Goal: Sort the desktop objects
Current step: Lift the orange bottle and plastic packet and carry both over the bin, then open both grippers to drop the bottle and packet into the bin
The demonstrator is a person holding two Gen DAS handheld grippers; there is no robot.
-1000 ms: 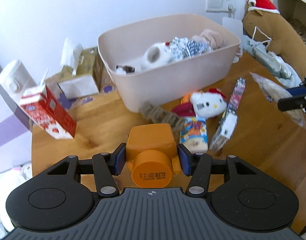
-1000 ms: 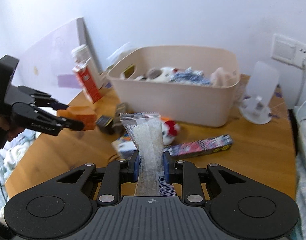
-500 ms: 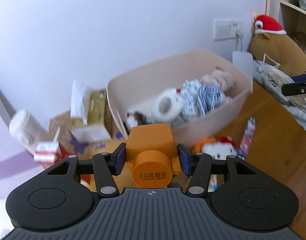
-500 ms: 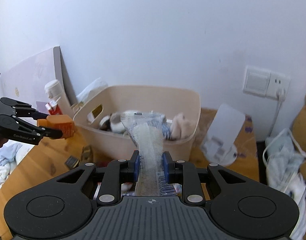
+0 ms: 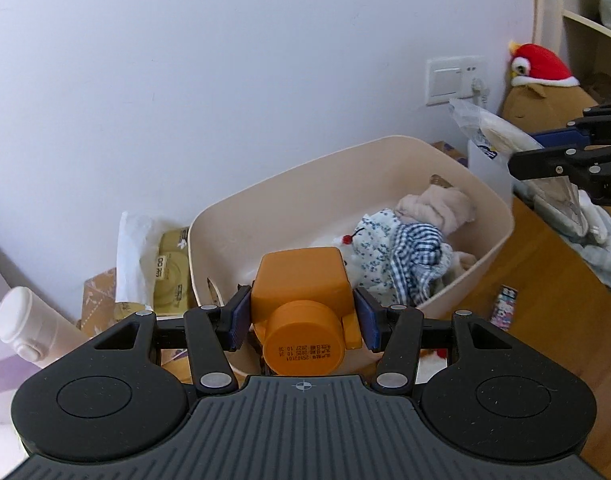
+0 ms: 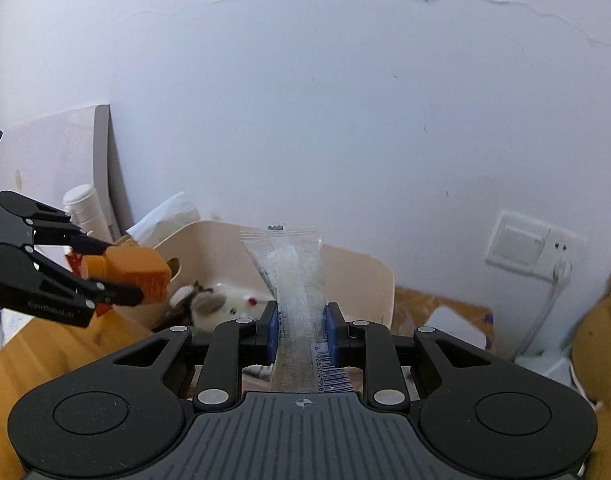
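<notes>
Table: lying below both claws, wooden, carrying the bin and a few loose items at its right side.
Bin: sitting just ahead of and below the left claw, against the wall; already holding a plush toy, patterned cloth and more soft things.
Left claw: gripping the orange bottle, pads pressing on both its sides; hovering over the near rim of the bin.
Orange bottle: being held cap toward the camera, raised clear of the table, partly over the bin's near-left corner.
Right claw: pinching the clear snack packet, hanging above the bin's right end.
Snack packet: standing upright between the pads, its top rising past the bin's far rim in the right wrist view.
Step in hand: apparently carrying both items to the bin for dropping in.
Next move: probably calling for moving each claw fully over the bin's interior, then spreading the pads; watching for the two claws crowding each other.
</notes>
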